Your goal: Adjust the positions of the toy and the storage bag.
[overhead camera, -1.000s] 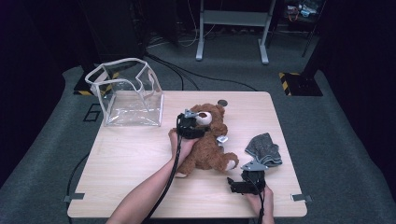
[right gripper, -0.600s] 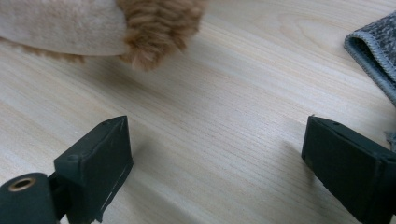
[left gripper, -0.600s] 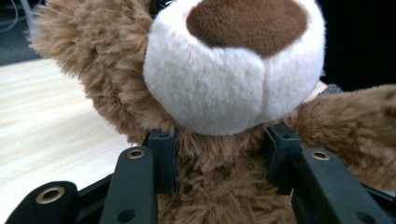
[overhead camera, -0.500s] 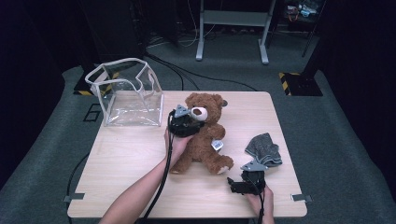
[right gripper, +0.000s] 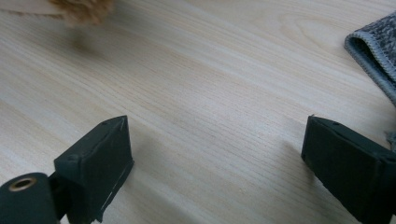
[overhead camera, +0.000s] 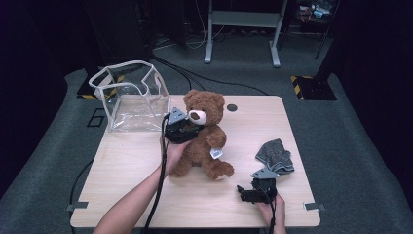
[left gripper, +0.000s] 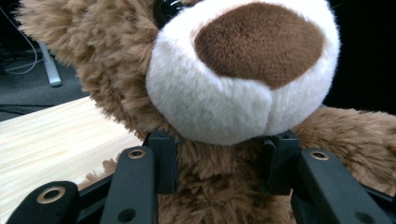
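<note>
A teddy bear held upright by the neck at the middle of a wooden surface.

The left gripper has its jaws clamped on the bear's neck, under the white muzzle. A clear bag stands open at the far left corner, nothing visible inside. The right gripper rests near the front edge, jaws apart over bare wood, just beside a grey cloth. Open room lies front left.

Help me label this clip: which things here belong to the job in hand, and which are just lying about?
In the job:
- teddy bear, gripped at the neck by the left claw
- clear bag, likely its destination

Lying about:
- grey cloth
- right claw, open, idle on the table
</note>
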A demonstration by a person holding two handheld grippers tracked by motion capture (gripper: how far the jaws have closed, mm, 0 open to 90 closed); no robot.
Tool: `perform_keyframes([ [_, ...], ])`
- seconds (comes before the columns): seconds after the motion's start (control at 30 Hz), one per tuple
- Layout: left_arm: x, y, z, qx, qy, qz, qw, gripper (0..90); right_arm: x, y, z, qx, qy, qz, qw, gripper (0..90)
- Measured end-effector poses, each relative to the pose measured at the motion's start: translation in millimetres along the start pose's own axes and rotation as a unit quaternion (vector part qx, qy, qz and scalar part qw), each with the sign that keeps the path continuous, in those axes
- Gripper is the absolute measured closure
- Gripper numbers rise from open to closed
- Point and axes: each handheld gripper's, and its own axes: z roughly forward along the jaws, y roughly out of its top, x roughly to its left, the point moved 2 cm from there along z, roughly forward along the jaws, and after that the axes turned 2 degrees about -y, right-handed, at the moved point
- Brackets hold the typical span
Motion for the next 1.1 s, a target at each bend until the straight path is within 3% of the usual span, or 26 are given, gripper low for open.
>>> perform_keyframes([
  [0.43, 13.9, 0.6, -36.1, -0.002, 0.006, 0.004, 1.0, 56.8, 0.4, 0.0, 0.2, -0.002, -0.003, 0.004, 1.0, 8.0],
  [0.7, 29.5, -5.2, -69.9, 0.012, 0.024, 0.006, 0.9996, 57.1, 0.0, -0.3, -0.2, 0.0, -0.001, 0.0, 1.0, 8.3],
  [0.93, 39.7, -7.9, -93.7, 0.009, 0.037, 0.004, 0.9993, 57.3, 0.6, -0.4, -0.2, 0.0, -0.002, 0.002, 1.0, 8.3],
  [1.1, 49.0, -13.0, -120.4, 0.008, 0.055, 0.002, 0.9984, 57.4, 0.7, -0.5, -0.2, 0.001, -0.001, 0.001, 1.0, 8.3],
])
